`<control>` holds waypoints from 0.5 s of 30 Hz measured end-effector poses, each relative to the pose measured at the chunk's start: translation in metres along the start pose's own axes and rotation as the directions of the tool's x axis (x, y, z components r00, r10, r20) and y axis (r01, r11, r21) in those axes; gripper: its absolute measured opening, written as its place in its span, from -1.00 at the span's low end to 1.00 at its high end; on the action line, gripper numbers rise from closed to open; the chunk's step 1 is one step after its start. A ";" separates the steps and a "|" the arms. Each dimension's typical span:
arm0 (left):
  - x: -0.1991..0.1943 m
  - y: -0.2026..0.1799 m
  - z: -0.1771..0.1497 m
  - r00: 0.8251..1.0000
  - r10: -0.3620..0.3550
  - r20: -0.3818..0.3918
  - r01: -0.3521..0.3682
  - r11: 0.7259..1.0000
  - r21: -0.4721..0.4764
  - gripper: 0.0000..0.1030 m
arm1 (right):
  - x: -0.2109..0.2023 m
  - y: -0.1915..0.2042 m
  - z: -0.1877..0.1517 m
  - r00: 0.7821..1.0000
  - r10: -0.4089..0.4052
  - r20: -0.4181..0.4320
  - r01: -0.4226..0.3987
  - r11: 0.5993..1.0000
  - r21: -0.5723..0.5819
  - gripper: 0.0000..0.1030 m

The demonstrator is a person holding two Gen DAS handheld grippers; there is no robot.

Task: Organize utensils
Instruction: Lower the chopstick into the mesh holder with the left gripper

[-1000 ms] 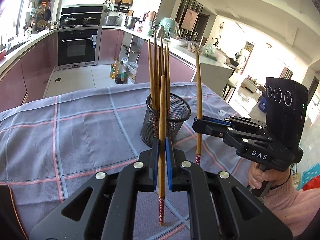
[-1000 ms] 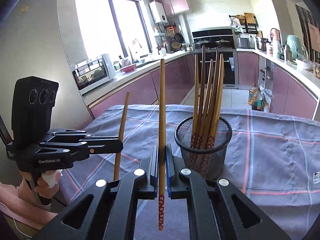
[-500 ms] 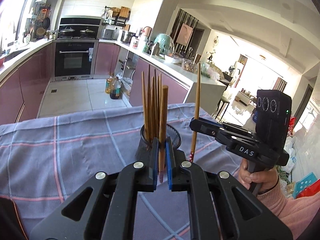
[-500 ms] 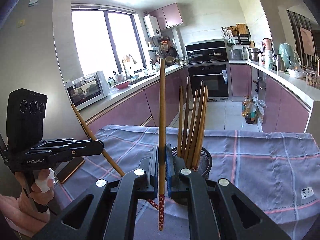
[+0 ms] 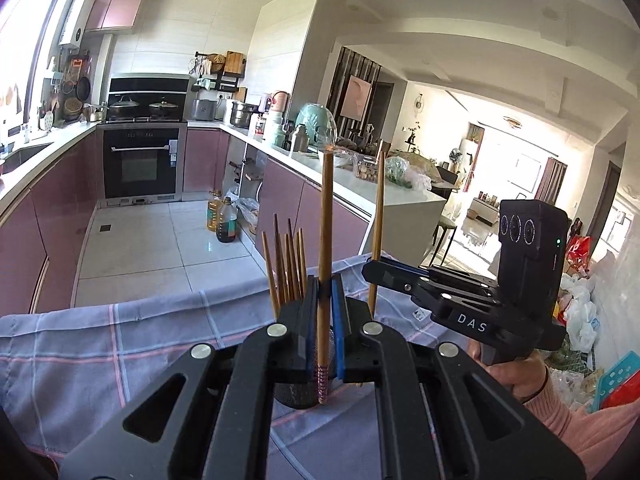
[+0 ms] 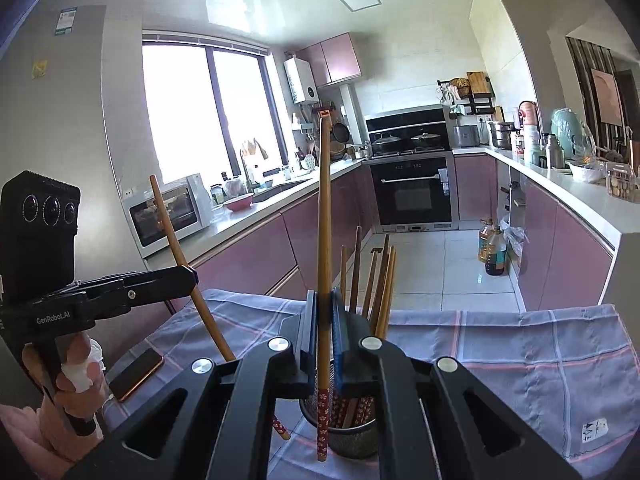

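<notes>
You hold one chopstick upright in each closed gripper, above the mesh cup on the checked tablecloth (image 6: 520, 352).

The cloth covers the table, kitchen counters behind it. The mesh holder (image 6: 352, 436), standing just past both grippers, already bristles with chopsticks (image 6: 382, 280), crowding its mouth. Your left gripper (image 5: 328, 316) is clamped on a chopstick (image 5: 326, 216), and your right gripper (image 6: 323, 332) pinches another (image 6: 323, 208). A phone (image 6: 136, 372) lies at the cloth's left edge, beside your left hand (image 6: 68, 376).
</notes>
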State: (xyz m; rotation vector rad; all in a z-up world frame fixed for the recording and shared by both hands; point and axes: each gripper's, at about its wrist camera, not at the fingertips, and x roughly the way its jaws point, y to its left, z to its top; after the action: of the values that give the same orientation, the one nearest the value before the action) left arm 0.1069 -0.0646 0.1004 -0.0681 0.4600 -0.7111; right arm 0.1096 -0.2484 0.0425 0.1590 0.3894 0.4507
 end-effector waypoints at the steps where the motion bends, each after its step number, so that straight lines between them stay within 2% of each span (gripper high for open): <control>1: 0.000 -0.001 0.002 1.000 0.001 0.004 -0.001 1.000 0.001 -0.86 | 0.001 -0.001 0.002 1.000 -0.002 0.003 0.002 1.000 0.000 -0.89; 9: 0.013 0.000 0.018 0.999 0.024 0.027 -0.024 1.000 0.001 -0.86 | 0.013 -0.007 0.010 0.999 -0.013 0.033 0.012 1.000 0.017 -0.89; 15: 0.027 0.001 0.006 0.998 0.056 -0.019 -0.056 0.998 -0.003 -0.86 | 0.028 -0.011 0.004 1.000 -0.019 0.004 0.018 0.999 0.035 -0.89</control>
State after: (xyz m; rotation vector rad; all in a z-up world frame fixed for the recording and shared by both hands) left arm 0.1281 -0.0819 0.0948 -0.0517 0.4798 -0.6567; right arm 0.1388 -0.2458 0.0341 0.1899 0.3939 0.4254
